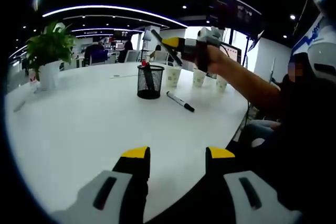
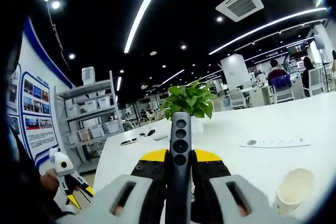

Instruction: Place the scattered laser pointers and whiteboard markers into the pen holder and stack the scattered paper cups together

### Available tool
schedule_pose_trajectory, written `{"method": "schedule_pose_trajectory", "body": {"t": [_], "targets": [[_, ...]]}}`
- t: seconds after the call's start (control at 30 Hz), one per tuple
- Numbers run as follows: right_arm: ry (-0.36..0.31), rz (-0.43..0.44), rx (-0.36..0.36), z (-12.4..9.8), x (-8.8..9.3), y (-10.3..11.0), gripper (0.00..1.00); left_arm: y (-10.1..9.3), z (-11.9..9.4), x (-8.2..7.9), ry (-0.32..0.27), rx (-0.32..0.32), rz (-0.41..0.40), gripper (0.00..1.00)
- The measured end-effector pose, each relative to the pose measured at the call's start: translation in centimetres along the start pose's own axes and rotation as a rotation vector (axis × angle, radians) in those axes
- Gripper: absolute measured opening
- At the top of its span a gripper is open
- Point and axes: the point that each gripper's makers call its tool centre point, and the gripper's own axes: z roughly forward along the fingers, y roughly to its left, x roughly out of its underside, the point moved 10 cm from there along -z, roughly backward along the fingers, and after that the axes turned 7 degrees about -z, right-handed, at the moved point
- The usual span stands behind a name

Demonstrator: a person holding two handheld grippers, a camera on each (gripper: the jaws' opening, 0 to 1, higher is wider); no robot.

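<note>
Fingers of the right gripper (image 2: 180, 174), yellow-tipped, are clamped on a black laser pointer (image 2: 179, 150) that stands upright between them with three round buttons facing the right gripper view; the left gripper (image 1: 178, 156) hangs with its yellow-tipped jaws parted and nothing between them, low over the near edge of the white table (image 1: 84, 124). Surface and room: the round white table fills the lower half of both views beneath a dark ceiling with long curved light strips (image 1: 113, 9) and a square air vent (image 2: 242, 3); metal shelving (image 2: 97, 114) with storage boxes stands by a blue-and-white wall poster (image 2: 34, 114). Surrounding objects: a potted green plant (image 1: 48, 53) sits at the far left of the table, and a white power strip (image 2: 275, 142) lies flat on it. Task objects: a black mesh pen holder (image 1: 150, 81) stands mid-table with dark pens in it; a black whiteboard marker (image 1: 180, 101) lies just right of it; three paper cups (image 1: 198, 77) stand behind, apart from one another, and one paper cup (image 2: 294, 187) lies tipped near the right gripper.
</note>
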Motion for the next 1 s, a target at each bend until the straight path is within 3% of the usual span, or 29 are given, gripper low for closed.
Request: {"method": "schedule_pose_trajectory", "body": {"t": [1.0], "targets": [[-0.089, 0.007, 0.019, 2.9, 0.2, -1.4, 0.2, -0.2, -0.5, -0.2, -0.006, -0.007, 0.008, 0.44]]}}
